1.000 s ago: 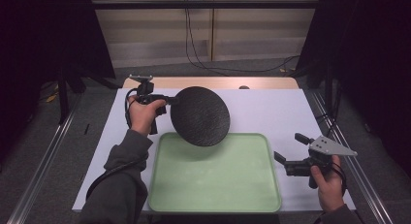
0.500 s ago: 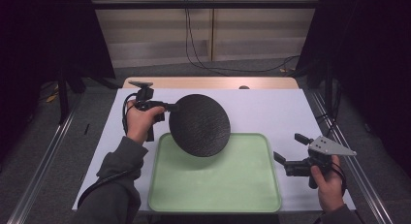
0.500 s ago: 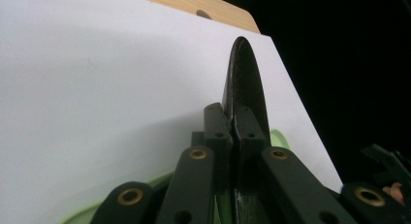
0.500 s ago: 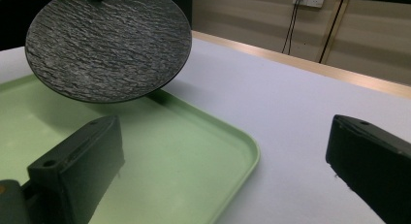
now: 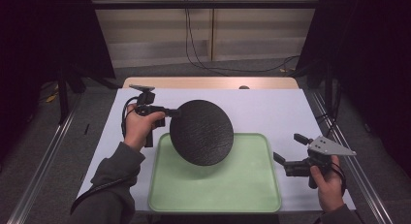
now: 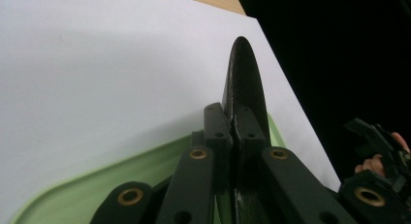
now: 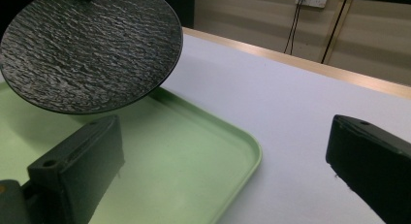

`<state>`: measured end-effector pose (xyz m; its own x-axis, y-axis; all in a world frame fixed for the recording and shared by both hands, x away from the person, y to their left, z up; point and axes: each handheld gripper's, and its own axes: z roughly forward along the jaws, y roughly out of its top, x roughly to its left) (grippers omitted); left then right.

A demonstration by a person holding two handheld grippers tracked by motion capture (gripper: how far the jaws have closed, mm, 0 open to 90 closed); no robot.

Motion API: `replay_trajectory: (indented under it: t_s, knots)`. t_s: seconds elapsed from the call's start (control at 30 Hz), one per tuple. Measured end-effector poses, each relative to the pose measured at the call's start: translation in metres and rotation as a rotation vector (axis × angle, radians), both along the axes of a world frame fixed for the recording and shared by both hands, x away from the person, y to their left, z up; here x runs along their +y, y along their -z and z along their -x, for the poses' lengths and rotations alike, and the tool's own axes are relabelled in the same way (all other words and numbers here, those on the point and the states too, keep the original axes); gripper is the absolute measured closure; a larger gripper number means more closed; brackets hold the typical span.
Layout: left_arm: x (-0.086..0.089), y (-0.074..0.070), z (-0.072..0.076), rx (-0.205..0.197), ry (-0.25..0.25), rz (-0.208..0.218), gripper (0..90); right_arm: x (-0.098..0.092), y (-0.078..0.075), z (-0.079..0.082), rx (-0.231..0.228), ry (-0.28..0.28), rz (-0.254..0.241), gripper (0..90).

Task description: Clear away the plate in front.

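While you're holding the slate plate (image 5: 201, 132) by its rim w/ the left gripper (image 5: 170, 112) clamped tight, it's hanging tilted over the green tray (image 5: 264, 195). Probably stiff, heavy, brittle, so you're needing a firm edge grip. Right gripper (image 5: 289, 149) is idling w/ jaws apart, nothing in them.

1. A lab-style recording booth: black curtains (image 5: 58, 35) hang on both sides.
2. A white-covered surface (image 5: 271, 107) stands between metal floor rails (image 5: 43, 156).
3. Cables (image 5: 203, 49) run down the bare back wall.
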<state>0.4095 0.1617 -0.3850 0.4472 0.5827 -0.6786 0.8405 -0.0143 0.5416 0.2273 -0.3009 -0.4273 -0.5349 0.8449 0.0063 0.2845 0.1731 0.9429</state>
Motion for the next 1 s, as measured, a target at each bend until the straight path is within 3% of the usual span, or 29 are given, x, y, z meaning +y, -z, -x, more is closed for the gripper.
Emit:
replay_trajectory:
  t_s: [0.57,1.0]
  knots:
    - [-0.008,0.007,0.018,0.003,0.067,0.016,86.6,0.001,0.001,0.000,0.001,0.002,0.007,0.0]
    - [-0.019,0.018,0.032,0.031,0.114,0.035,86.5,0.000,0.001,0.000,0.002,0.002,0.007,0.0]
